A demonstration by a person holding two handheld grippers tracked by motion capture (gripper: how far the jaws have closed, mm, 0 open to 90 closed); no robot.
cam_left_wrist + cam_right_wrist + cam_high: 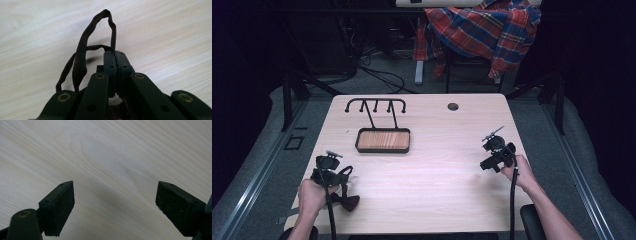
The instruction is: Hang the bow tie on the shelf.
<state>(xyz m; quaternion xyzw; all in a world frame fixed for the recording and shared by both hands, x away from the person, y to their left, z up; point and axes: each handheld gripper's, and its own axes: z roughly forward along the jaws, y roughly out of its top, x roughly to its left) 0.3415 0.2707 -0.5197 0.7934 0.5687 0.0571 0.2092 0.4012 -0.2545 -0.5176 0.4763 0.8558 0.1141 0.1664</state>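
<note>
A dark maroon bow tie (348,202) lies at the table's near left corner, beside the person's left hand. Its thin dark strap (82,50) loops up off the wood, and one side of the loop runs down between the pads. My left gripper (115,53) is shut on that strap, jaws pressed together; in the high view the left gripper (337,172) sits just above the bow tie. My right gripper (115,202) stands open over bare wood with nothing between its pads. In the high view the right gripper (490,162) is near the table's right edge.
A black stand with a wooden tray base (382,140) and a row of hooks (375,104) stands at the back left of the light wooden table (437,175). A cable hole (453,106) lies at the back. A plaid shirt (484,27) hangs on a chair beyond.
</note>
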